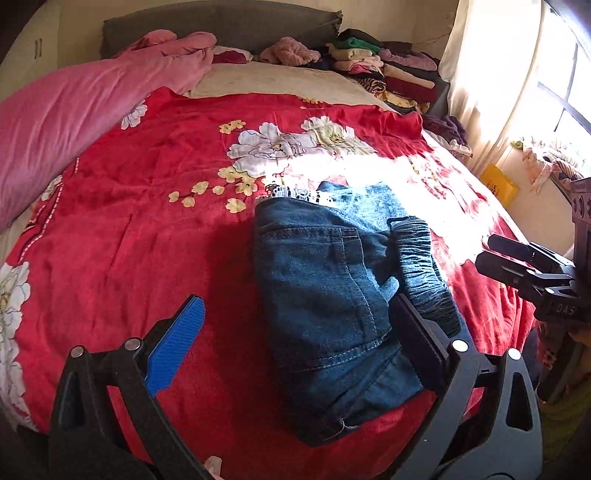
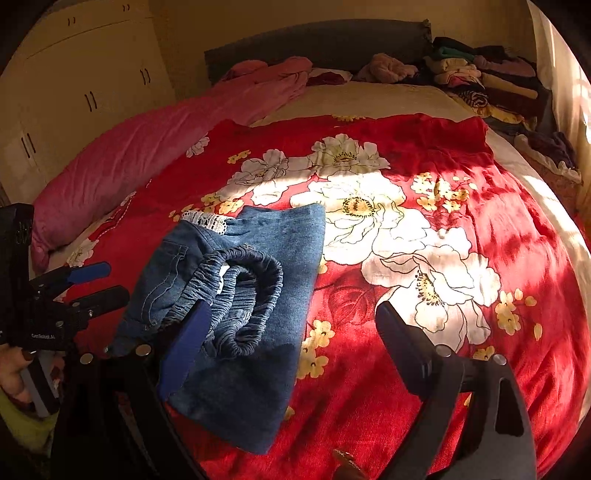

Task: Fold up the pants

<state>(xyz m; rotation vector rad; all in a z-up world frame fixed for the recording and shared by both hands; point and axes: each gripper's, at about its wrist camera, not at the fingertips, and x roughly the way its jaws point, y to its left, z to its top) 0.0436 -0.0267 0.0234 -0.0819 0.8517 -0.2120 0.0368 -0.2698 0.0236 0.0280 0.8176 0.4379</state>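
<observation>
Folded blue denim pants (image 1: 332,295) lie on a red floral bedspread (image 1: 147,221), long axis running from the near edge toward the headboard (image 1: 221,22), elastic waistband up, white lace trim partly hidden beneath. The left gripper (image 1: 295,347) and right gripper (image 2: 291,343) hover spread, gripping nothing.

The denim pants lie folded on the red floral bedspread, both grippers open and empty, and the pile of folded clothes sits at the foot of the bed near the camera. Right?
Not quite. The pile of folded clothes sits at the far end by the headboard, as the left wrist view shows. The rest holds: denim pants folded on the red floral bedspread, left gripper and right gripper open and empty.
</observation>
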